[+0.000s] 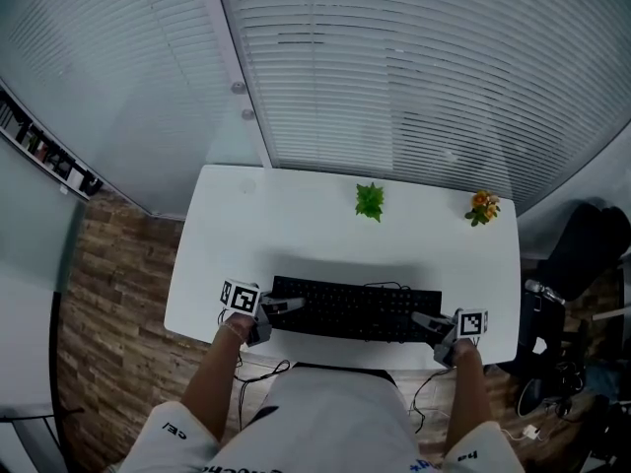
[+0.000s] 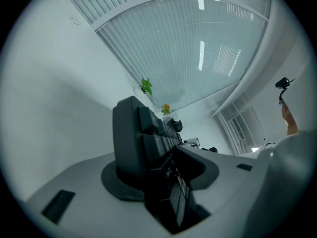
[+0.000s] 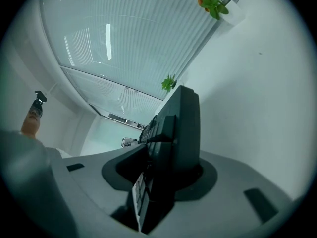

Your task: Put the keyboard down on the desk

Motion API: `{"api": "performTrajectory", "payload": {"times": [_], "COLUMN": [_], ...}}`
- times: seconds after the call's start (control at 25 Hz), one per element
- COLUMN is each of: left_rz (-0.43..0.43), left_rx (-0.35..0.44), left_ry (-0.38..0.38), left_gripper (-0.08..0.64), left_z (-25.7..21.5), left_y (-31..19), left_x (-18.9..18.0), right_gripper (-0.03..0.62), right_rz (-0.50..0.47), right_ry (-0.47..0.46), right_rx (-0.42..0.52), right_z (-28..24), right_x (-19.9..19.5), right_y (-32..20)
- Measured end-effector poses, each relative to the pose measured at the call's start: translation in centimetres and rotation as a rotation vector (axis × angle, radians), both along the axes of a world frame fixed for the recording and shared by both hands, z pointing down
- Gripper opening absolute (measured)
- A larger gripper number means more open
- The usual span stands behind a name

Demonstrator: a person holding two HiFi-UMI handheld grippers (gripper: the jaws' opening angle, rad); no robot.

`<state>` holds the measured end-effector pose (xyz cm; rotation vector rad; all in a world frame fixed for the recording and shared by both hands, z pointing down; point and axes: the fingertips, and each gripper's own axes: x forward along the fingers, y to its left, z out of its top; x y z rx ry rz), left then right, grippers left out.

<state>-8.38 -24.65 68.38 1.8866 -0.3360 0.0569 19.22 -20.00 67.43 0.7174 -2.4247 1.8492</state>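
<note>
I see pale slatted window blinds (image 1: 424, 67) filling the wall behind a white rectangular desk (image 1: 296, 225). The black full-width computer keyboard (image 1: 355, 308) lies lengthwise along the desk's near edge, close to the person's body, with its keys up. From the head view I can't tell whether it rests fully on the desk.

The left gripper (image 1: 294, 305) is at the keyboard's left end and the right gripper (image 1: 421, 318) at its right end. Each gripper's own view shows its jaws parted with the keyboard's end standing between them, a dark gap on the key side, so neither one is clamping.

At the desk's far edge, well apart from the keyboard, stand a small green leafy plant (image 1: 370, 201) and a small orange-flowered plant (image 1: 482, 207).
</note>
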Motion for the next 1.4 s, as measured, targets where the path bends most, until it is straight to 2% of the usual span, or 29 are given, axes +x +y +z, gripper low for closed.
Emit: {"api": "performTrajectory", "payload": {"times": [0.16,0.4,0.56,0.92,1.4], "left_rz": [-0.023,-0.06,-0.082,-0.133,-0.217], "left_rx": [0.001,0.012,0.022,0.018,0.084], "left_ry": [-0.065,-0.138,-0.19,-0.324,-0.466], "left_gripper": [0.244,0.27,0.285,0.328,0.364], "left_z": [1.5,3.0,4.2,6.2,6.0], "left_y": [-0.6,-1.4,-2.0,-2.6,-3.3], "left_x": [0.1,0.3,0.2,-0.1,-0.9], "right_gripper": [0.208,0.253,0.261,0.306,0.349], "right_rz": [0.011,0.093,0.097,0.164,0.247], "right_ry": [0.029,0.142,0.162,0.279,0.421], "right_rx": [-0.001,-0.106,-0.102,-0.201,-0.162], "right_z": [1.3,4.4,5.5,8.0,8.2], "right_x": [0.2,1.8,1.9,3.0,3.9], "right_y": [-0.6,-1.1,-1.7,-1.8,-2.6]}}
